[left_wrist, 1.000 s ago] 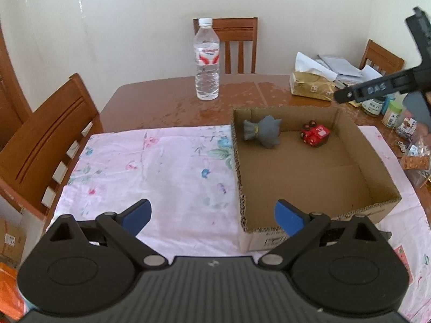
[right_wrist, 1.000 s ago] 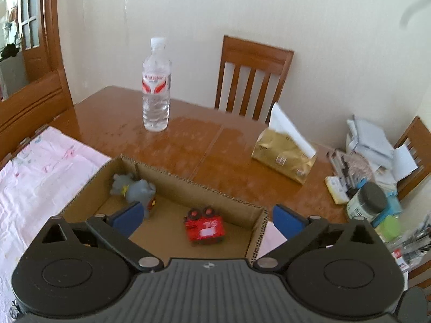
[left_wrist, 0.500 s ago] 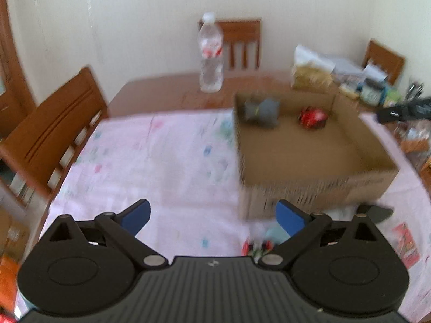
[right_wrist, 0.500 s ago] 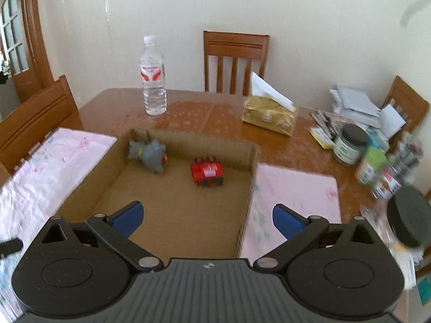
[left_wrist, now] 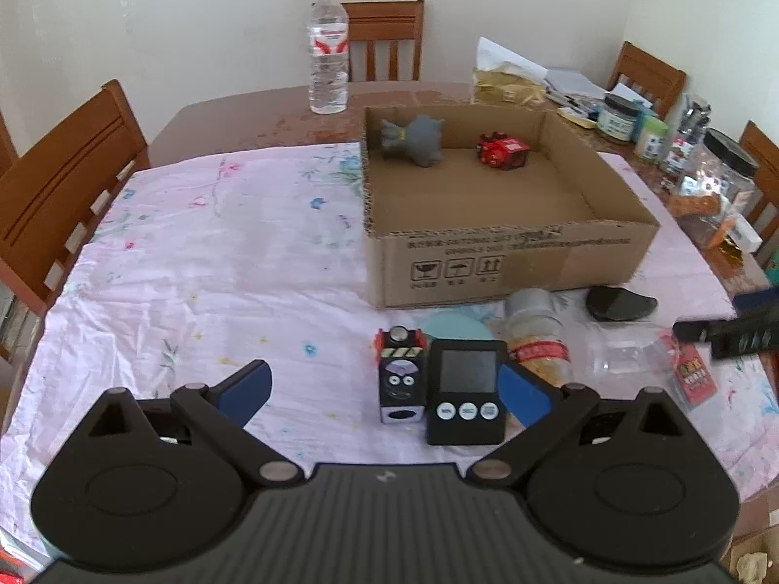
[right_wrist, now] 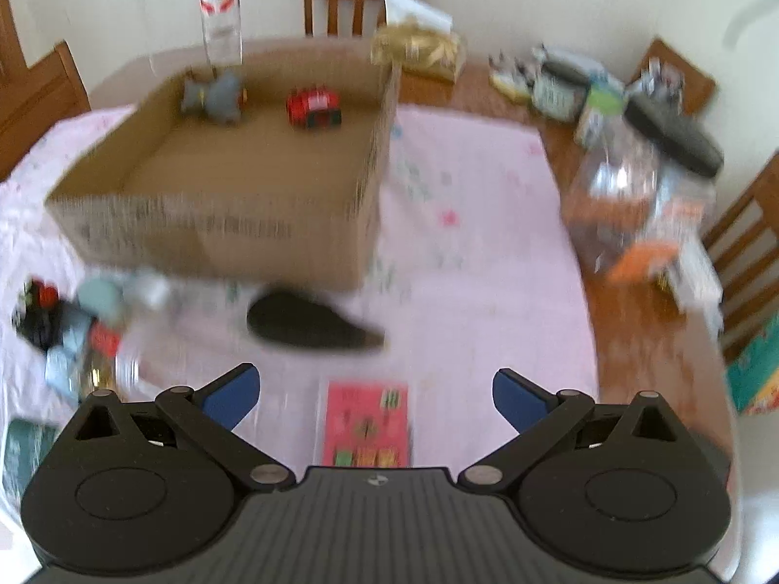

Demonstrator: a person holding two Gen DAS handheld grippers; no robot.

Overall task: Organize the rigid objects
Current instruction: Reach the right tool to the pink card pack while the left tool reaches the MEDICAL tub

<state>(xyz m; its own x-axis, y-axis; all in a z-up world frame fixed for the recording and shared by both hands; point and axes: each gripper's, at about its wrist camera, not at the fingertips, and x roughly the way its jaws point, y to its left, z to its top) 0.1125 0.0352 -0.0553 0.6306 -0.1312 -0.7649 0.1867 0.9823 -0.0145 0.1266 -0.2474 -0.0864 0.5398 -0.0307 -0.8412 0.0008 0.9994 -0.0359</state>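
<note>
Two hand-held grippers hover over a bench covered with a pink floral cloth (left_wrist: 194,253). An open cardboard box (left_wrist: 506,263) sits on the cloth and already holds a grey toy figure (left_wrist: 414,143) and a small red toy car (left_wrist: 501,150) against its far wall.

The left hand-held gripper (left_wrist: 384,387) is spread wide and holds nothing. Directly ahead of it, nearer than the box, loose objects lie on the cloth: a small black robot-faced toy block (left_wrist: 400,379) and, touching its right side, a black digital timer (left_wrist: 466,392). Both lie with their long axes pointing away from the gripper, toward the box. Beyond them lie a clear plastic bottle (left_wrist: 533,336) on its side and a round pale-teal lid (left_wrist: 453,331). A dark flat piece (left_wrist: 618,302) lies further right.

The right hand-held gripper (right_wrist: 376,396) is also spread wide and empty, above a pink card (right_wrist: 367,426); its view is motion-blurred. The block and timer look nearer the left gripper, which seems better placed to take one.
</note>
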